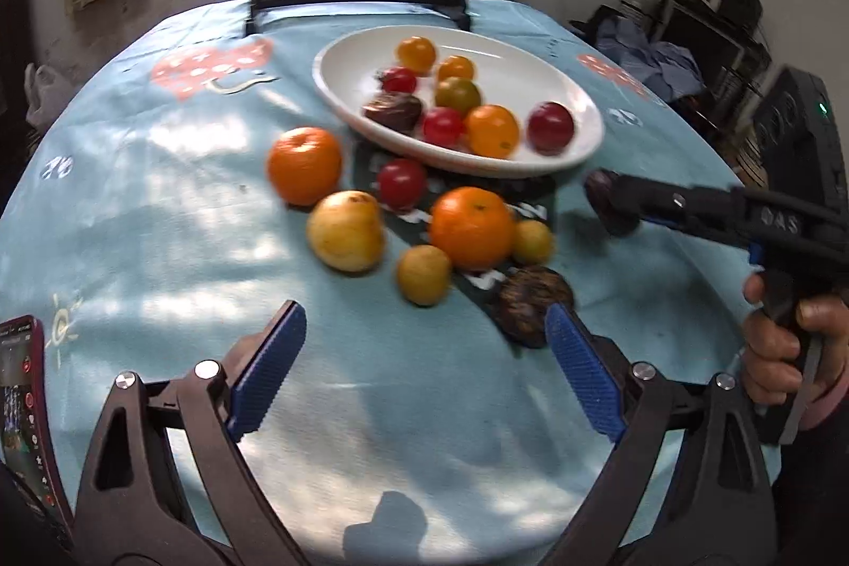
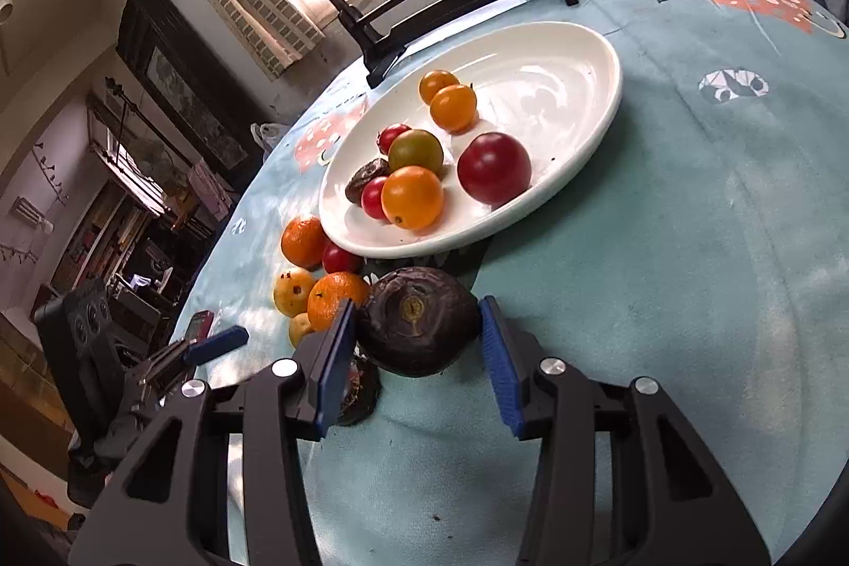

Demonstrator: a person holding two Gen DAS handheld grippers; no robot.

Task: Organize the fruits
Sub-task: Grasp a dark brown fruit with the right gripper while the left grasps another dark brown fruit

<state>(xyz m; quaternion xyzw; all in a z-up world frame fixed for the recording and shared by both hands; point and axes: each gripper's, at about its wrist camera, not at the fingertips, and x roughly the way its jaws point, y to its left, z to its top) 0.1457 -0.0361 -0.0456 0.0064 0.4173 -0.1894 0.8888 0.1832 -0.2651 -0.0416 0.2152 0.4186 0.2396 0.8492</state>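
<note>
While the left gripper (image 1: pixel 424 354) hangs wide open w/ nothing between its pads, the right gripper (image 2: pixel 416 343) grips a dark purple fruit (image 2: pixel 416 327) just beside the white plate (image 2: pixel 583 88) on the tablecloth (image 2: pixel 663 247).

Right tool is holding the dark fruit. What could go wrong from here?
The right tool pinches the round dark fruit near its fingertips; it may slip out.
The plate is crowded on its near side; a drop there could send the red plum rolling.
The open left tool hovers beside a second dark fruit and could nudge it.
</note>
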